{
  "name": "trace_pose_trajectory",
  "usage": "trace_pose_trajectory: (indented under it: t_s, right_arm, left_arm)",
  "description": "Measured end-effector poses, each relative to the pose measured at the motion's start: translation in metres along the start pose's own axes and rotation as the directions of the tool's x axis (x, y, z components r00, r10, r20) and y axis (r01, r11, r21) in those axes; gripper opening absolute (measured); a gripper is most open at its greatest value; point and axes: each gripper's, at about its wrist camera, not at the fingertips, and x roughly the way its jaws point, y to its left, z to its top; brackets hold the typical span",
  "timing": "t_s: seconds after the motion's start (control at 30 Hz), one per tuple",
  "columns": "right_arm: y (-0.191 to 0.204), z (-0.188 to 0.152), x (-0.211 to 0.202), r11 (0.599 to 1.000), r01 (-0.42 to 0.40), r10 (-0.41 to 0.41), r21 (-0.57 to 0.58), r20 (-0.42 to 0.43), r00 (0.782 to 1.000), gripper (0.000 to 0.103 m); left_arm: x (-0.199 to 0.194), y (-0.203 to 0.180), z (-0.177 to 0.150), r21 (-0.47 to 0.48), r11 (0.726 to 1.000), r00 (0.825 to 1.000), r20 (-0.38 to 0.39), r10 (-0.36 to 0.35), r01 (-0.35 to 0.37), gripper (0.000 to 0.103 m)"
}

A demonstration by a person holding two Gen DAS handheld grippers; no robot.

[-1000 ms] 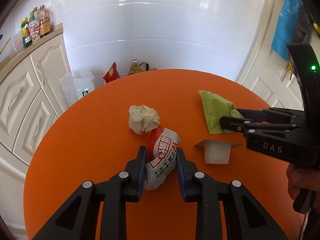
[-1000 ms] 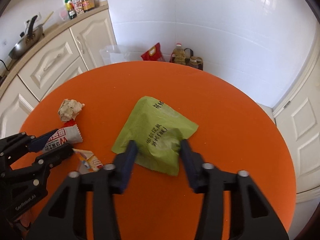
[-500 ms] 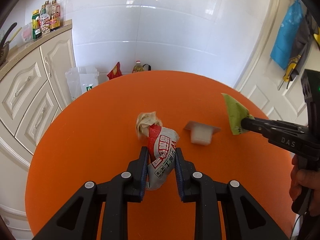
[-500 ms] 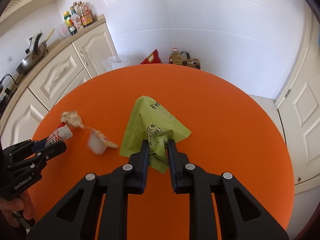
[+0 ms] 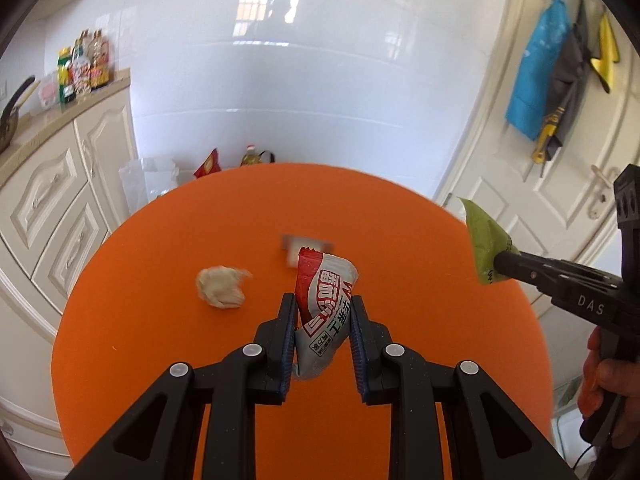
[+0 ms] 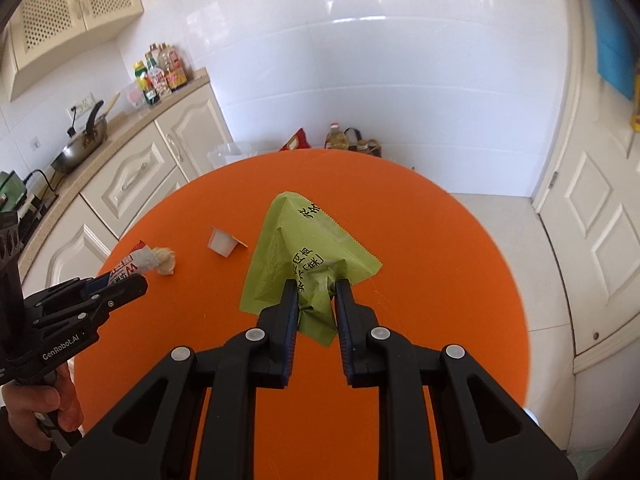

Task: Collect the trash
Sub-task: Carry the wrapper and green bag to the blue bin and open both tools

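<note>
Together we hold two pieces: our left gripper (image 5: pixel 322 312) has its jaws clamped on the red-and-white snack wrapper (image 5: pixel 325 304), our right gripper (image 6: pixel 317 300) pinches the green packet (image 6: pixel 304 256), both lifted above the orange counter (image 5: pixel 160 360). Near its middle lie a crumpled paper ball (image 5: pixel 221 293) and a small white plastic cup (image 6: pixel 221 242), apart from each other.

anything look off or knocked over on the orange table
The small white cup lies tipped on its side on the orange table, lid flap sticking out. A crumpled paper ball sits loose nearby. Nothing looks spilled.
</note>
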Motion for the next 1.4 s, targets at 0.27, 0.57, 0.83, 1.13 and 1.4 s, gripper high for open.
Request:
trace_pose_trajectory:
  t_s: [0.27,0.57,0.83,1.13,1.4]
  right_arm:
    - [-0.040,-0.025,-0.076,0.996,0.056,-0.062,0.069,0.098,0.993,0.018]
    - [-0.107,-0.066,-0.164,0.967,0.168,-0.202,0.190,0.177,0.963,0.018]
    - [-0.198,-0.131,-0.212,0.876,0.303,-0.370,0.376,0.119,0.921,0.018]
    - [-0.291,-0.207,-0.202,0.750,0.390,-0.428,0.535,-0.058,0.902,0.018]
    - [-0.351,-0.255,-0.159,0.680,0.421,-0.380,0.600,-0.203,0.903,0.018]
  left_arm:
    - [-0.012,-0.039,0.005,0.105,0.993,0.995,0.076,-0.061,0.053,0.021]
    - [-0.013,-0.108,-0.004,0.242,0.952,0.972,0.094,-0.215,0.187,0.021]
    - [-0.006,-0.194,-0.018,0.372,0.854,0.923,-0.023,-0.384,0.364,0.021]
    - [0.061,-0.269,-0.060,0.397,0.748,0.846,-0.288,-0.449,0.532,0.021]
    - [0.127,-0.306,-0.093,0.374,0.733,0.795,-0.480,-0.372,0.568,0.021]
